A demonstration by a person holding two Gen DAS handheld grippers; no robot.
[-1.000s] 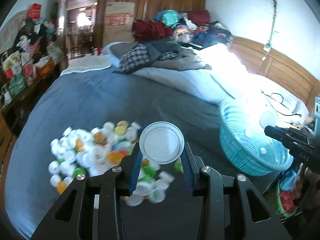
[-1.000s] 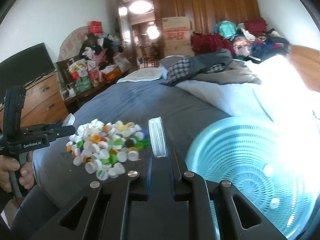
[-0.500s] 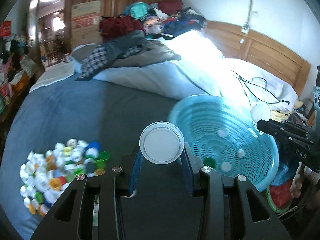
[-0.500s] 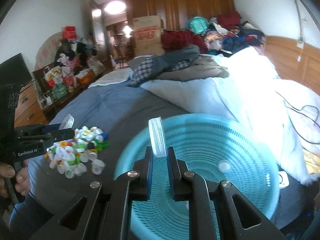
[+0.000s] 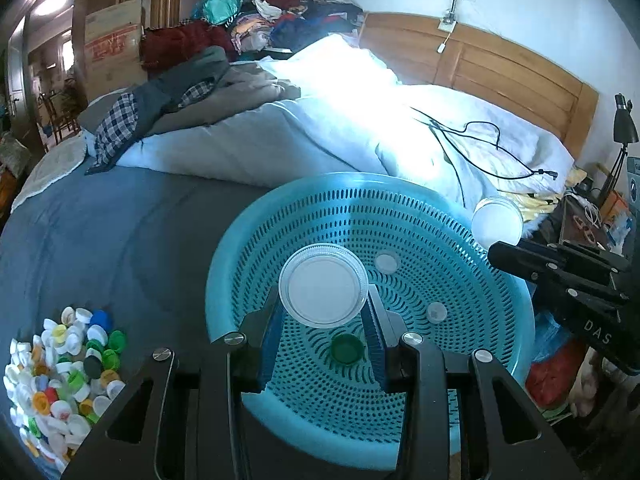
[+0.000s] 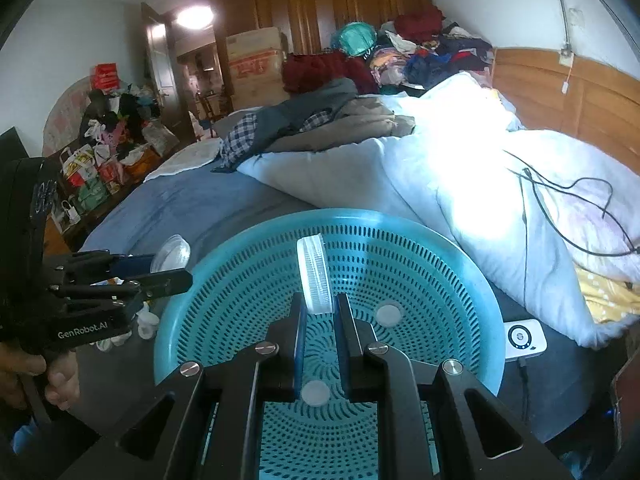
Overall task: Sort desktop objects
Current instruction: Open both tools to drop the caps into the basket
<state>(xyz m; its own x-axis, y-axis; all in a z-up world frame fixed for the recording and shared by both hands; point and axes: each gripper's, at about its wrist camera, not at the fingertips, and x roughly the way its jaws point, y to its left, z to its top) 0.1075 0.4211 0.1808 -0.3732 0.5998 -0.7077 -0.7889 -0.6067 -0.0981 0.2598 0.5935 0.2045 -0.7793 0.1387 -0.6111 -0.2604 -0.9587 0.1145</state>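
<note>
My left gripper (image 5: pixel 323 310) is shut on a large white lid (image 5: pixel 323 285), its flat face towards the camera, held over the turquoise basket (image 5: pixel 240 256). My right gripper (image 6: pixel 320 310) is shut on a second white lid (image 6: pixel 315 276), seen edge-on above the same basket (image 6: pixel 476 272). A green cap (image 5: pixel 347 349) and two small white caps (image 5: pixel 386 262) lie in the basket. The pile of mixed caps (image 5: pixel 60 368) sits on the blue bedcover at lower left. Each gripper shows in the other's view: the right one (image 5: pixel 498 250) and the left one (image 6: pixel 170 270).
The basket stands near the bed's edge beside a white duvet (image 5: pixel 360 132) with black cables (image 5: pixel 480 140). A white device (image 6: pixel 524 338) lies right of the basket. Clothes are heaped at the far end. A person's hand (image 6: pixel 52 380) grips the left handle.
Both grippers have swung away from the cap pile to above the basket, each still holding its white lid. The pile has slid to the lower left.
</note>
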